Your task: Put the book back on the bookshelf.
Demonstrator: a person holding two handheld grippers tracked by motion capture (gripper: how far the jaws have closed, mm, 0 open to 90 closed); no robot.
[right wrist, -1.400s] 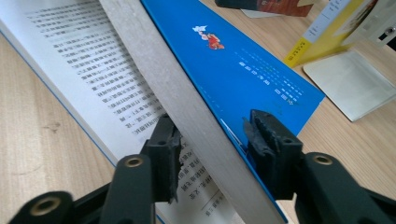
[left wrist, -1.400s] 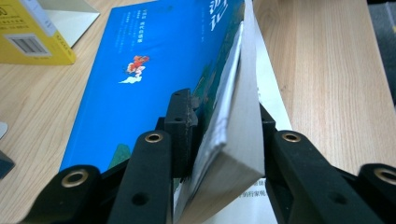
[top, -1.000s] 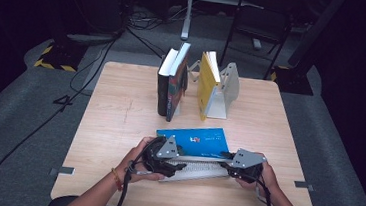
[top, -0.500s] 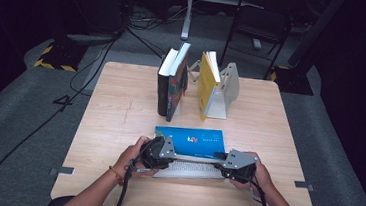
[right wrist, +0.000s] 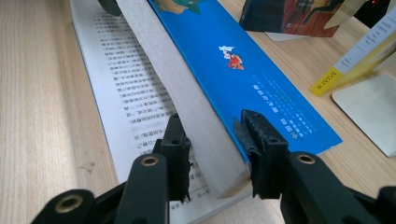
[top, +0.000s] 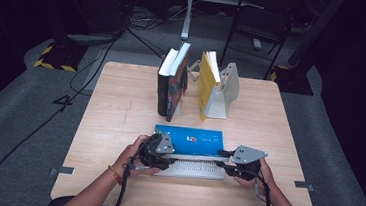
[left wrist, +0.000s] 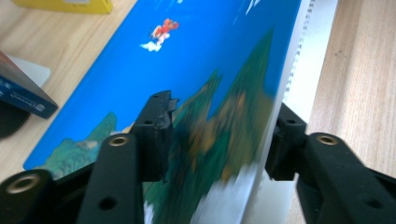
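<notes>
A book with a blue cover (top: 190,140) lies open near the table's front edge. One printed page (top: 195,168) is flat on the wood, and the page block and cover are raised off it. My left gripper (top: 166,154) is at the book's left end. Its jaws (left wrist: 219,140) have just been opening, and they touch the blue cover (left wrist: 219,70) on one side and the page edge on the other. My right gripper (top: 226,163) is at the right end, its jaws (right wrist: 212,140) shut on the raised page block (right wrist: 187,93).
At the back of the wooden table (top: 120,107), dark books (top: 172,82) stand upright. A yellow book (top: 207,82) leans against a metal bookend (top: 227,87) beside them. Cables run over the floor at the left.
The raised blue cover looked slanted a second ago and now sits squarer to the table edge. Both hands have stayed almost where they were.
</notes>
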